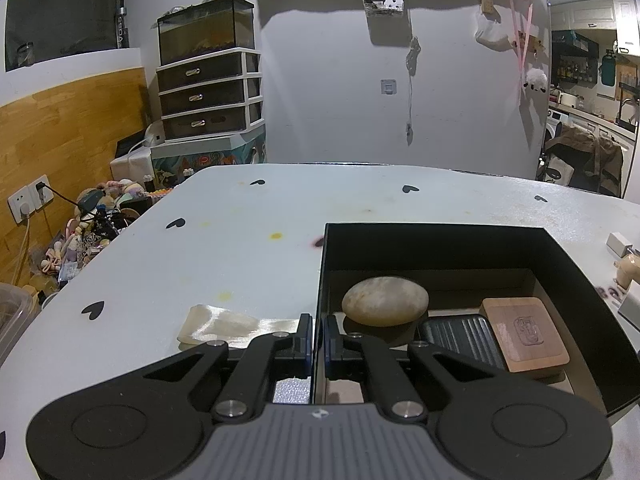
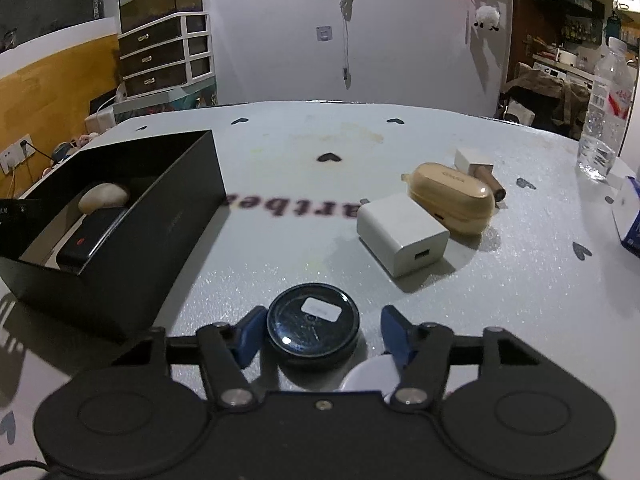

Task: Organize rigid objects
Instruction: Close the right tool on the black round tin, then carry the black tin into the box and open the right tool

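A black box (image 1: pixel 440 240) sits on the white table; it also shows at the left in the right wrist view (image 2: pixel 168 216). Inside lie a pale stone (image 1: pixel 384 302), a black ribbed device (image 1: pixel 460 336) and a wooden block (image 1: pixel 524 332). My left gripper (image 1: pixel 318 340) is shut on the box's near left wall. My right gripper (image 2: pixel 320 336) is open around a round black tin (image 2: pixel 313 322) that rests on the table. A white charger (image 2: pixel 402 232), a tan earbud case (image 2: pixel 452 198) and a small wooden stamp (image 2: pixel 486 180) lie further right.
A cream ribbon (image 1: pixel 224 326) lies left of the box. A water bottle (image 2: pixel 606 112) and a blue-white carton (image 2: pixel 628 216) stand at the right edge. A white round object (image 2: pixel 372 374) sits under my right fingers. Drawers (image 1: pixel 208 96) and floor clutter lie beyond the left edge.
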Available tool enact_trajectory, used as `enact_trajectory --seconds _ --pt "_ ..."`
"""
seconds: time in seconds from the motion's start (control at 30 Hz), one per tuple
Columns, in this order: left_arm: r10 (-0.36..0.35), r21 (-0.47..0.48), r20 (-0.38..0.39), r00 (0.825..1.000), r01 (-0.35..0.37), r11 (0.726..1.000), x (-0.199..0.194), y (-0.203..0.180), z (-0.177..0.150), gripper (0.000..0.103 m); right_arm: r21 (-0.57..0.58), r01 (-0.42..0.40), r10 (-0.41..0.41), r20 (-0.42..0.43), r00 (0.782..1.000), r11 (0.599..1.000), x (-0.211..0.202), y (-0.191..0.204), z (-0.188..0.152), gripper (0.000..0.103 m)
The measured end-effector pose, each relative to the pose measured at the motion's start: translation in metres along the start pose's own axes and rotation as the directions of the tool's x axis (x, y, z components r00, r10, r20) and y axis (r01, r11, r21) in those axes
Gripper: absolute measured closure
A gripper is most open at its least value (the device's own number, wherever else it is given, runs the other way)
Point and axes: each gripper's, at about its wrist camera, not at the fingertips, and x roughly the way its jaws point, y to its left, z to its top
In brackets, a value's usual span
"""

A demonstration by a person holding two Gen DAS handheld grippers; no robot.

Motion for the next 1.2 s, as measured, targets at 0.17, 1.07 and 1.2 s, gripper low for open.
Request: enact_trajectory --seconds 0.17,1.07,1.2 --pt "0.0 0.0 0.0 1.0 0.0 1.0 0.0 -0.001 0.001 0.098 -0.007 -0.003 0.003 0.002 1.0 1.0 -0.001 0.001 0.001 0.053" --pt "0.0 -0.007 0.0 1.0 0.0 1.0 0.002 -0.001 0.0 0.098 -0.304 -0.386 0.363 -0.133 0.922 0.871 -0.024 0.085 0.096 0.053" --pt "-0.003 -0.011 0.0 1.0 0.003 1.0 0.002 -0.002 0.001 0.098 -0.321 -0.408 0.353 -0.219 0.91 0.855 -0.013 0.1 0.094 0.053"
